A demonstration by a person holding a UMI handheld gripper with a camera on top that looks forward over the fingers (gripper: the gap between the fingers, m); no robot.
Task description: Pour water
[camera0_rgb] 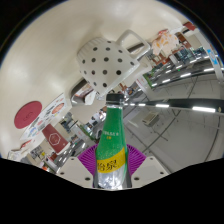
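Bottle point(112, 140), green with a yellow label and dark cap, stands upright between the gripper's point(112, 160) two fingers, whose purple pads point(91, 158) press on both its sides, so the jaws are closed on it; far beyond it hang a white perforated panel point(105, 62) and ceiling lights point(192, 86).

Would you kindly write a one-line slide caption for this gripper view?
Gripper shut on a green bottle, its dark cap pointing towards the ceiling lights.
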